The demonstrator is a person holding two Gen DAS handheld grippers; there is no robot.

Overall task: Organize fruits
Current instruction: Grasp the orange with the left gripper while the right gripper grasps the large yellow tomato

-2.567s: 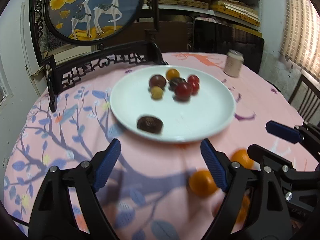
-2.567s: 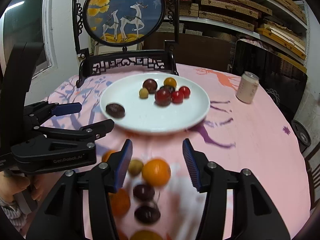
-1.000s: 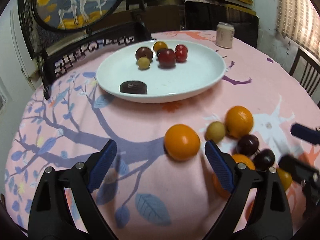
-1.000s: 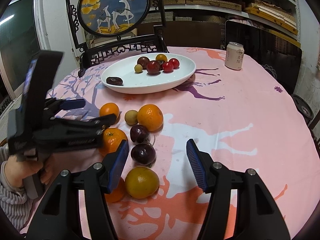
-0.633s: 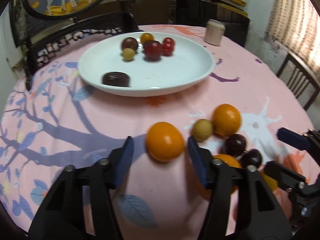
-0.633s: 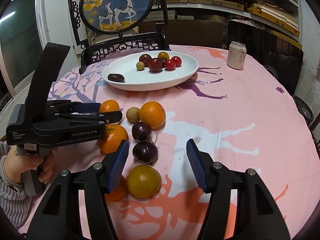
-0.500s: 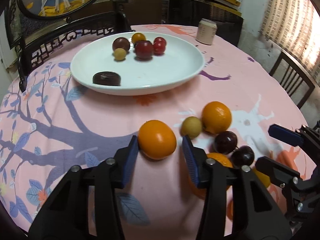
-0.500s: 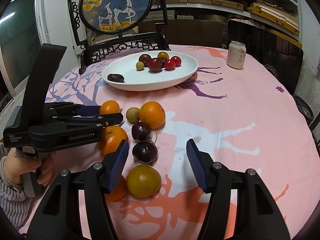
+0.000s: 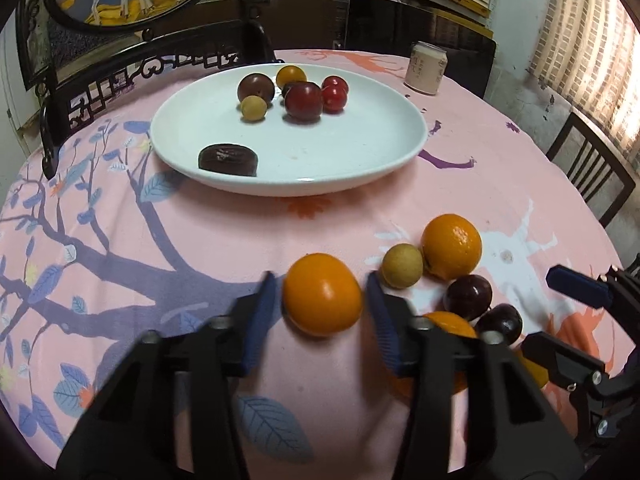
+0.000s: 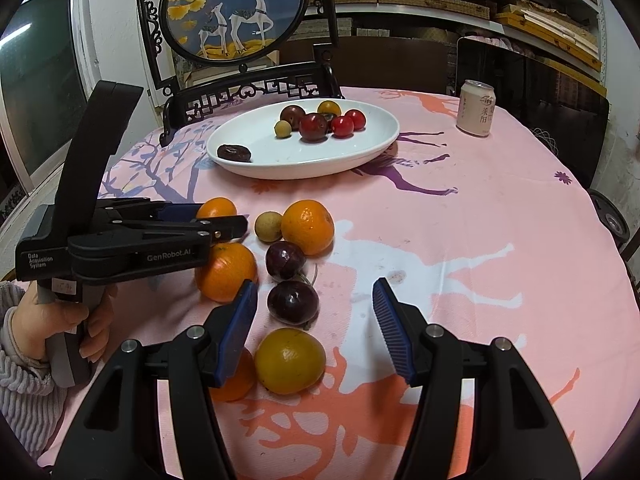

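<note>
My left gripper [image 9: 320, 304] has its fingers around an orange [image 9: 322, 294] on the pink tablecloth, the blue pads close on both sides; whether they press it I cannot tell. It also shows in the right wrist view [image 10: 216, 209]. A white plate [image 9: 360, 168] behind holds several small fruits and a dark date [image 9: 228, 159]. Beside the orange lie a small yellow fruit [image 9: 401, 266], another orange [image 9: 451, 246] and two dark plums [image 9: 469, 297]. My right gripper [image 10: 314, 330] is open and empty, above a plum [image 10: 293, 302] and a yellow orange [image 10: 290, 361].
A drink can [image 10: 476, 108] stands at the back right of the round table. A dark carved chair back with a round deer picture [image 10: 236, 12] stands behind the plate. A chair [image 9: 588, 176] is at the table's right edge.
My left gripper has moved forward and narrowed from wide open until its fingers flank the orange. The right gripper has pulled back from the plate and stays open.
</note>
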